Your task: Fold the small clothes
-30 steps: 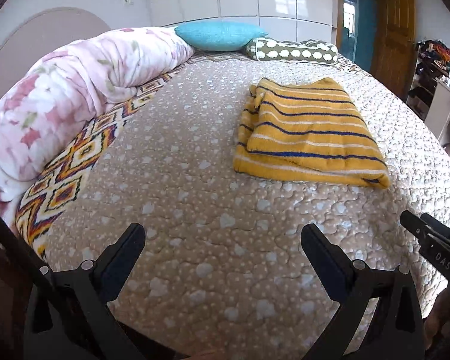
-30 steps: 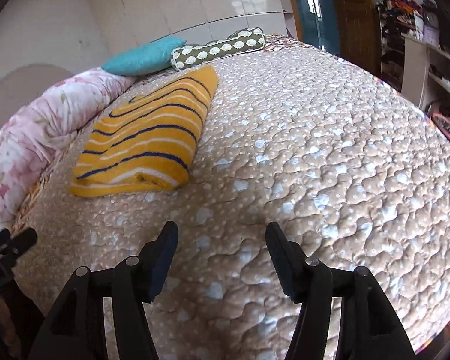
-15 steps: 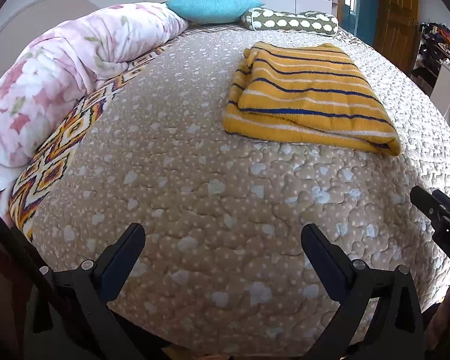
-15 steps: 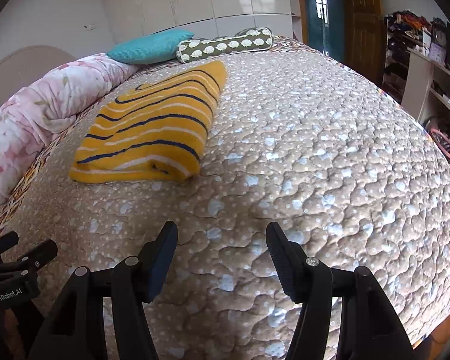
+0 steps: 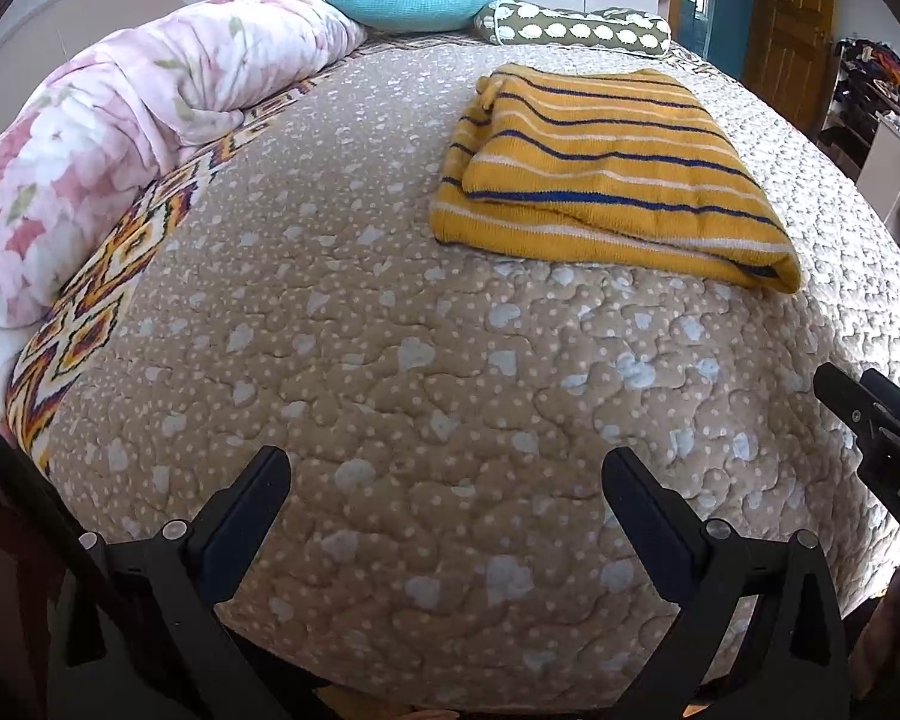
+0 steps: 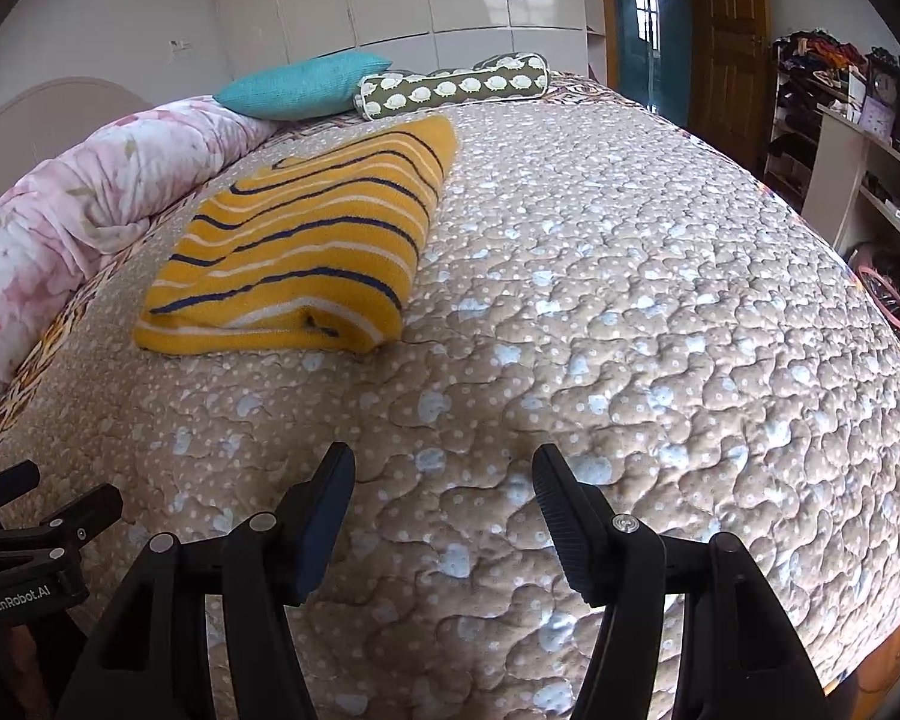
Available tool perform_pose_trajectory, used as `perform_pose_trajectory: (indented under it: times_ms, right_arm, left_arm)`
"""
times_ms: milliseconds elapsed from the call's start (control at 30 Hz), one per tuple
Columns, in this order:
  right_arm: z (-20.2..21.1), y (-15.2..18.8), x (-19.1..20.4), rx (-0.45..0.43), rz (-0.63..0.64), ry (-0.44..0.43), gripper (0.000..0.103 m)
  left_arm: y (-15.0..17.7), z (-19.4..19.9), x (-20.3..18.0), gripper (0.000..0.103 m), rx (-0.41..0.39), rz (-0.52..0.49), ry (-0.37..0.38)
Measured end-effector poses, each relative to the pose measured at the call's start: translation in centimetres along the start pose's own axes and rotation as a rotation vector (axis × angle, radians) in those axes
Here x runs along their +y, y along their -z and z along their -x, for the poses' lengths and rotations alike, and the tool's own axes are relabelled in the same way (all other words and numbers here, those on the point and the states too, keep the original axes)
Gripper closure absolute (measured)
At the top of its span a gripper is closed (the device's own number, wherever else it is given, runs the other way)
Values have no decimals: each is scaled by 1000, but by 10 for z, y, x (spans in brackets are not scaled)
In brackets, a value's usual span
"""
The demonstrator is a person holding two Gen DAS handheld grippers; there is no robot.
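Observation:
A yellow sweater with navy and white stripes [image 5: 606,174] lies folded into a flat rectangle on the beige quilted bed [image 5: 390,372]. It also shows in the right wrist view [image 6: 306,252], to the upper left. My left gripper [image 5: 444,480] is open and empty, low over the near part of the bed, well short of the sweater. My right gripper [image 6: 444,468] is open and empty, also over the near bed, right of the sweater. Each gripper shows at the edge of the other's view.
A rolled pink floral duvet [image 5: 108,138] lies along the left side. A teal pillow [image 5: 414,0] and a patterned bolster [image 5: 570,33] sit at the head. Shelves with clutter [image 6: 858,138] and a wooden door [image 6: 726,42] stand to the right.
Both grippers have drawn slightly nearer over the bed and tilted, so the sweater looks closer. Both stay open and empty. The sweater has not moved.

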State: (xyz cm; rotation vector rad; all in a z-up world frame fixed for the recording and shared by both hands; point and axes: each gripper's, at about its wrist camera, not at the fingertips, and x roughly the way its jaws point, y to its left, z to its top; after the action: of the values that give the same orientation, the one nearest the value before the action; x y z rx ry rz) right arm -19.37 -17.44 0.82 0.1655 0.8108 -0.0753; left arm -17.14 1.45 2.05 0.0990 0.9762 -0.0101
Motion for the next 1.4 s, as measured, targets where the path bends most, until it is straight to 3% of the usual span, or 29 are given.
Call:
perform_pose_trajectory:
  times_ms: [900,1167,1400]
  right_arm:
    - [-6,0,10,28,87,57,36]
    - [-6,-3,21,35,181,210,35]
    - [-4,-3,20,45,185,242,34]
  left_arm:
    - [0,0,0,0,6,4,20]
    - [-1,4,-1,0,-22,-1,-4]
    - [-2,9,-5,0,-41,-10,-11]
